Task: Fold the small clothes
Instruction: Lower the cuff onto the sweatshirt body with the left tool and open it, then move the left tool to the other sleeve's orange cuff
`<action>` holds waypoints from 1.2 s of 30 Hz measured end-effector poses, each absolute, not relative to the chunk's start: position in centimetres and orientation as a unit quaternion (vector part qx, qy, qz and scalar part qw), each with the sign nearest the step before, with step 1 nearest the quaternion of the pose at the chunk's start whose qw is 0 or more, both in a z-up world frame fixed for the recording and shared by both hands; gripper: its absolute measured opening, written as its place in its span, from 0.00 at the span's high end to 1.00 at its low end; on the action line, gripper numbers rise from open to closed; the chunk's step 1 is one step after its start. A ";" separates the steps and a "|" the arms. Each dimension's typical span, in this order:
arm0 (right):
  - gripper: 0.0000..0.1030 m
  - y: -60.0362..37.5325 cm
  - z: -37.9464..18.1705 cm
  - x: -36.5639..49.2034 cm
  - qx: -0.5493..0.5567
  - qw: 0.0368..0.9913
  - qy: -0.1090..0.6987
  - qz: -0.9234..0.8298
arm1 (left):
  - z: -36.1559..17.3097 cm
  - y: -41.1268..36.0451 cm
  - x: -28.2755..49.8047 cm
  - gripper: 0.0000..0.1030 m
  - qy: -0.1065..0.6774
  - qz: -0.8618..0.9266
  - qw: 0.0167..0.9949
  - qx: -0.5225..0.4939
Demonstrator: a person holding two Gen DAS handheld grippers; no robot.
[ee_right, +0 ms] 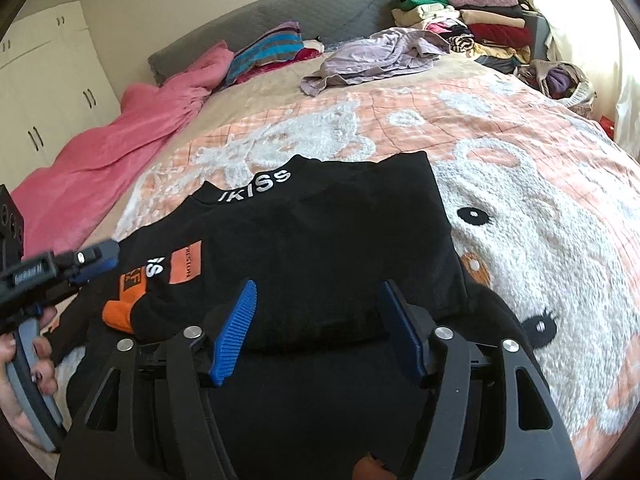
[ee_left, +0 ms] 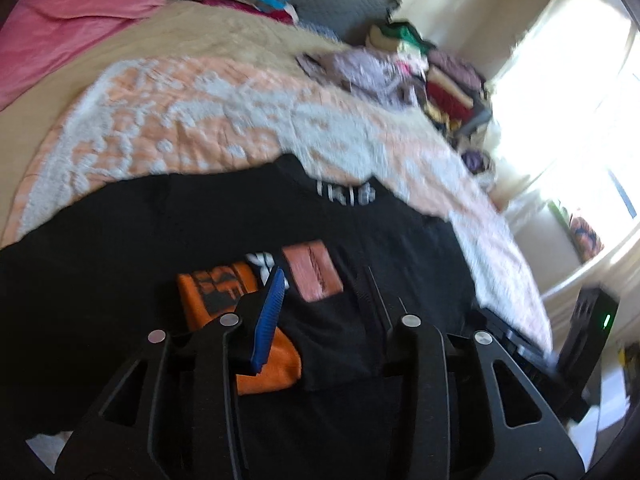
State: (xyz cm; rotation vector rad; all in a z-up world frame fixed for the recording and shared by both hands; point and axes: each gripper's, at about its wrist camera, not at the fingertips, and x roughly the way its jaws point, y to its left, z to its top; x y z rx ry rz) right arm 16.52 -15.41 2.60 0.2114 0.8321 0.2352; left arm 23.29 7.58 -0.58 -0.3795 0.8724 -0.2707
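Note:
A black sweatshirt [ee_right: 320, 224] with white collar lettering and orange patches [ee_right: 185, 266] lies on the bed, its sides laid inward. The orange cuff [ee_right: 118, 314] of a sleeve shows at its left. My right gripper [ee_right: 318, 284] is open just above the shirt's lower middle, blue pads [ee_right: 236, 324] apart with nothing between them. My left gripper [ee_left: 324, 272] is open too, low over the shirt [ee_left: 200, 216] by the orange patches [ee_left: 312, 276] and cuff [ee_left: 276, 368]. Seen from the right wrist, the left gripper [ee_right: 100, 256] sits at the shirt's left edge, held by a hand [ee_right: 20, 372].
The shirt rests on a peach and white animal-print blanket [ee_right: 520, 208]. A pink quilt [ee_right: 112, 152] lies on the left, a crumpled lilac garment [ee_right: 380, 56] at the back, and stacks of folded clothes [ee_right: 480, 20] by the grey headboard [ee_right: 304, 16]. White wardrobes [ee_right: 48, 92] stand left.

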 end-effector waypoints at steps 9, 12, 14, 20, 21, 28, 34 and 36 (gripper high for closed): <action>0.35 -16.2 -0.4 18.1 0.098 0.887 0.445 0.075 | -4.4 9.2 22.8 0.59 0.470 -0.096 0.860 -0.174; 0.34 -16.2 -0.1 17.9 0.103 0.889 0.439 0.077 | -4.4 9.3 22.0 0.59 0.465 -0.096 0.865 -0.161; 0.29 -16.5 0.3 17.6 0.119 0.889 0.433 0.083 | -4.4 9.1 21.7 0.57 0.460 -0.095 0.869 -0.153; 0.19 -17.1 1.2 17.0 0.139 0.889 0.426 0.088 | -4.1 9.3 21.0 0.46 0.454 -0.088 0.873 -0.153; 0.17 -17.1 1.4 16.9 0.140 0.891 0.424 0.088 | -4.1 9.4 20.8 0.46 0.451 -0.087 0.875 -0.156; 0.10 -16.3 2.6 16.3 0.137 0.895 0.411 0.103 | -2.9 11.3 19.5 0.36 0.420 -0.077 0.885 -0.187; 0.07 -14.8 3.9 15.5 0.121 0.904 0.392 0.118 | -2.4 12.9 18.8 0.21 0.405 -0.068 0.887 -0.210; 0.06 -13.9 4.3 15.1 0.109 0.908 0.385 0.124 | -2.0 13.3 18.6 0.10 0.397 -0.062 0.891 -0.210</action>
